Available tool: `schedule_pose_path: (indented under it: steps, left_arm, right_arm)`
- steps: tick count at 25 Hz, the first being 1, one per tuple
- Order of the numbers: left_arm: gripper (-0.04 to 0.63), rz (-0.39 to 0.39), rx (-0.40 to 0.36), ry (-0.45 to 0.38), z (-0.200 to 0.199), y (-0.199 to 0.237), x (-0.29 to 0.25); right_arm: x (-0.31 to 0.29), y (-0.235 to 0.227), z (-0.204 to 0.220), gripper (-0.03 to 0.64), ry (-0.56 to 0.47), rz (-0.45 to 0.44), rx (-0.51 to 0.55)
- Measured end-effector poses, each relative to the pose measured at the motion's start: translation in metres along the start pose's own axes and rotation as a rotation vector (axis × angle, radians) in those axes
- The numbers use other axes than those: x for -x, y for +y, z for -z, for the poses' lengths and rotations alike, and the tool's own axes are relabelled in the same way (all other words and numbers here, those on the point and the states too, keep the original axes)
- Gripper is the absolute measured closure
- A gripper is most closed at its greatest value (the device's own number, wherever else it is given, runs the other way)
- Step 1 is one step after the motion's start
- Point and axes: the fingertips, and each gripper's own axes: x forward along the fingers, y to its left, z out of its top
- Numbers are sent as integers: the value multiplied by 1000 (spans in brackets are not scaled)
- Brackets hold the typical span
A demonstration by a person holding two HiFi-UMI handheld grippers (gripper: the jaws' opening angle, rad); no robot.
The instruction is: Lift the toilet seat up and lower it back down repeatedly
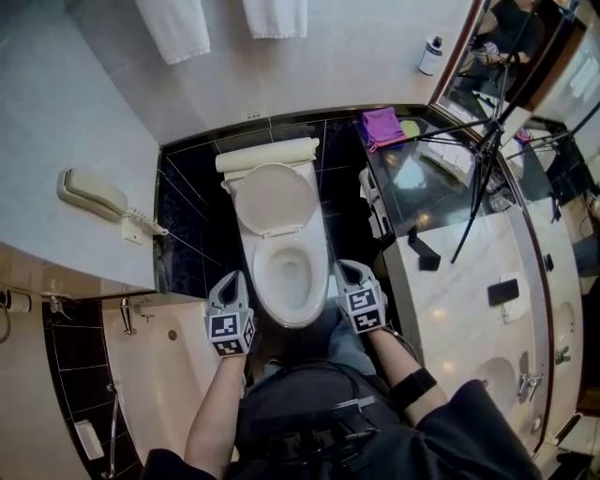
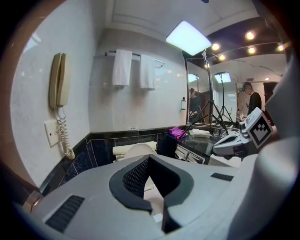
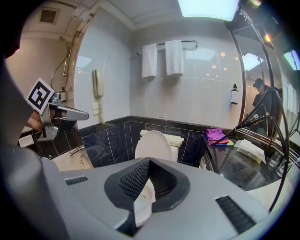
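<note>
The white toilet [image 1: 289,277] stands in the middle of the head view, and its lid and seat [image 1: 275,199] stand raised against the tank [image 1: 267,155]. My left gripper [image 1: 232,278] hangs just left of the bowl's front and touches nothing. To the right of the bowl, my right gripper [image 1: 346,267] is also clear of the toilet. Both have their jaws together with nothing in them. In the right gripper view the upright lid [image 3: 153,145] shows beyond the shut jaws, and my right gripper [image 3: 149,160] points at it. The left gripper [image 2: 149,158] faces the lid [image 2: 138,150] too.
A bathtub [image 1: 159,375] lies at the left. A marble counter [image 1: 469,281] with a tripod [image 1: 483,178] and a purple cloth [image 1: 382,125] is at the right. A wall phone [image 1: 92,194] hangs left, and towels [image 1: 173,28] hang above the tank. The person's knees are just before the bowl.
</note>
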Motion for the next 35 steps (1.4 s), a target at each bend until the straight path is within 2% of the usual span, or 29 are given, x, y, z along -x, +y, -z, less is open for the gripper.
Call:
schedule_pose_path:
  steps: [13, 17, 18, 20, 25, 30, 35]
  left_arm:
    - [601, -10, -26, -22, 2, 3, -11]
    - [601, -2, -44, -19, 14, 1, -20]
    - [601, 2, -51, -15, 19, 0, -22]
    - [601, 9, -59, 1, 33, 1, -27]
    - [601, 11, -77, 30, 71, 2, -48]
    - [601, 11, -124, 47, 108, 5, -63]
    - [600, 0, -130, 77, 157, 12, -82]
  right_arm:
    - [-24, -14, 4, 591, 26, 19, -10]
    - [-37, -23, 30, 515, 81, 17, -66]
    - [-40, -24, 39, 514, 97, 12, -88]
    - [-49, -25, 63, 454, 133, 4, -131]
    - [-81, -31, 154, 390, 239, -3, -226]
    - [-108, -22, 243, 390, 334, -5, -330]
    - [-144, -12, 321, 390, 388, -28, -460]
